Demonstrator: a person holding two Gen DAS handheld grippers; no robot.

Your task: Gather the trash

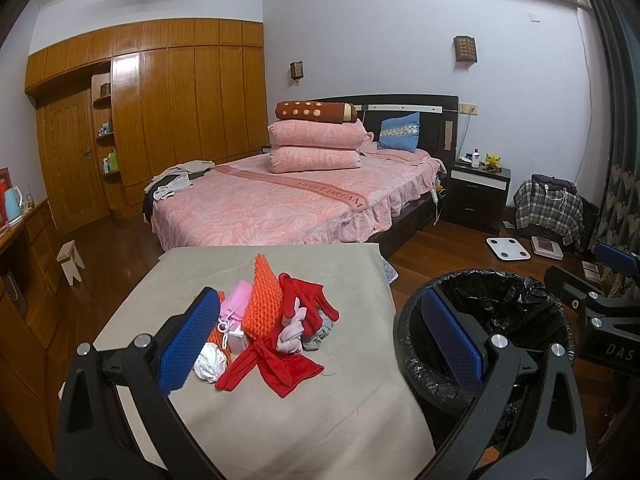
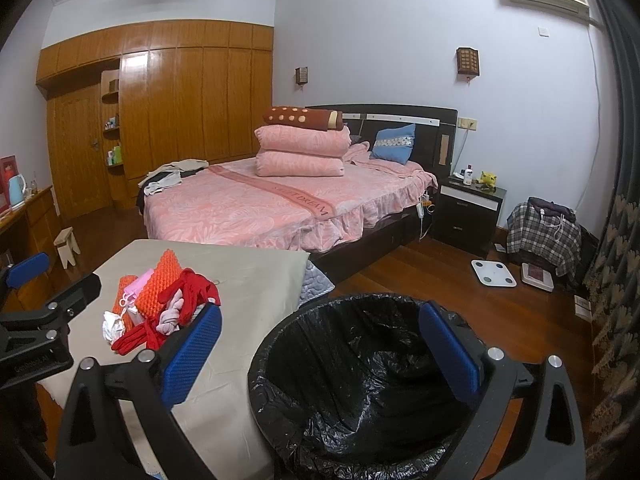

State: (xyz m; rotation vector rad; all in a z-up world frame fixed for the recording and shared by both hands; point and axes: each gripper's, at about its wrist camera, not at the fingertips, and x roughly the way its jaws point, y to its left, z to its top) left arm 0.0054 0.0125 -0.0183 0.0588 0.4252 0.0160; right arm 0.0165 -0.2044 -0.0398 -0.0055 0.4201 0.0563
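One crumpled paper wad [image 1: 210,362]: lay just ahead of the left gripper [image 1: 320,344], against red gloves [image 1: 272,364]. Judged light, soft, crushable; pinch across its middle. Bin [image 2: 360,380] sat below the right gripper [image 2: 320,356]. Both grippers gaped, empty.

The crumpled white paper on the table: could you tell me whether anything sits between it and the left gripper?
Nothing visible does. The crumpled white paper lies at the near edge of the pile, just beyond the open left gripper; the red gloves lie beside it, not in front.
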